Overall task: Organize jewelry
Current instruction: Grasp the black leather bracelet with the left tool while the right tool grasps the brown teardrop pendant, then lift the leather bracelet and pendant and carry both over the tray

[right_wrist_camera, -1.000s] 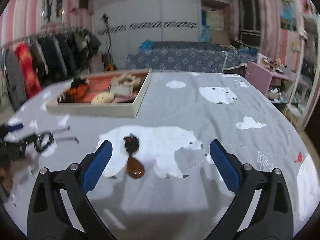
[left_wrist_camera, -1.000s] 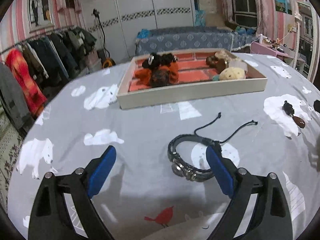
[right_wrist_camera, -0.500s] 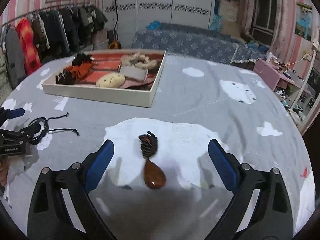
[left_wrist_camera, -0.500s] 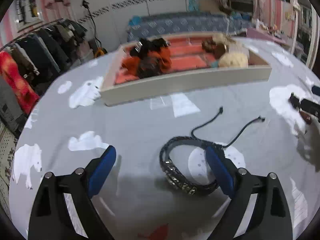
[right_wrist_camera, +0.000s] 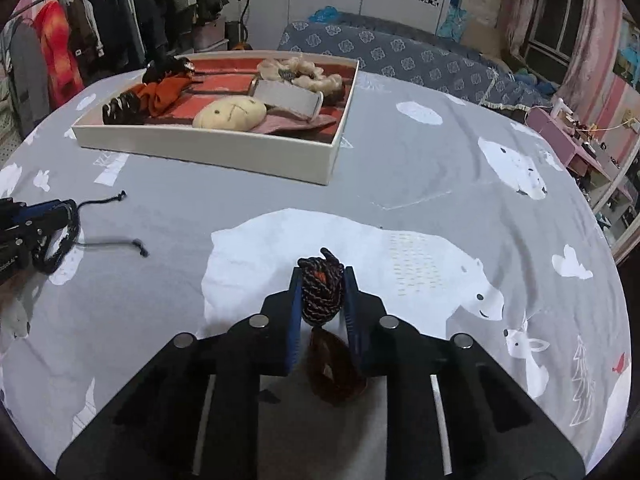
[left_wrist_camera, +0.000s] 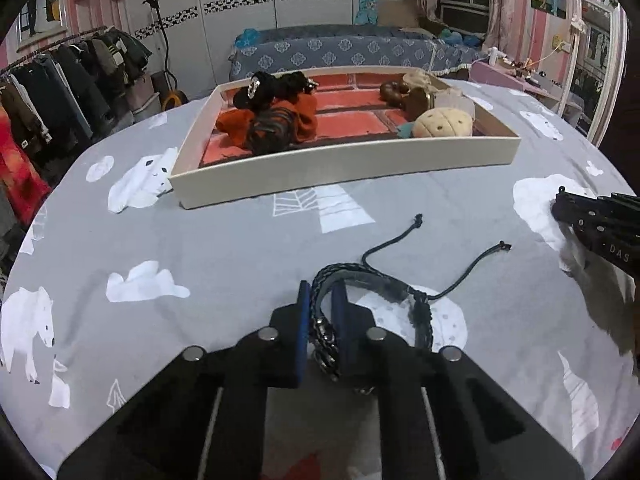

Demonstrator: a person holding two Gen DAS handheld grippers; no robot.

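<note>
Left wrist view. Your left tongs [left_wrist_camera: 320,300] are pressed together on the braided bracelet [left_wrist_camera: 376,284], pinching its band between the blue pads; the rest of the loop lies on the tabletop [left_wrist_camera: 224,248] at 2 o'clock of the tips, with two loose cords [left_wrist_camera: 472,268] trailing toward 1 o'clock. The tray [left_wrist_camera: 344,164] sits at 12 o'clock, well apart from the bracelet, its near wall running the width of the view; it holds dark and orange items at left and a round cream piece [left_wrist_camera: 442,122] at right. Bare cloth lies between the tong tips and the tray wall. Your right tongs show at the 3 o'clock edge of this view.

Right wrist view. Your right tongs [right_wrist_camera: 322,292] are closing, and their pads press on the knotted cord bundle [right_wrist_camera: 321,294] of the pendant necklace [right_wrist_camera: 334,368]; the amber teardrop stone lies just behind the tips, between the fingers. The tray [right_wrist_camera: 280,154] stands at 11 o'clock, its near corner [right_wrist_camera: 332,164] the closest edge, well apart from the tips. Open cloth extends toward 1 to 3 o'clock. Your left tongs [right_wrist_camera: 60,210] with the bracelet appear at 9 o'clock, near the picture's edge. The far rim of the tabletop curves past the tray at 12 o'clock.
</note>
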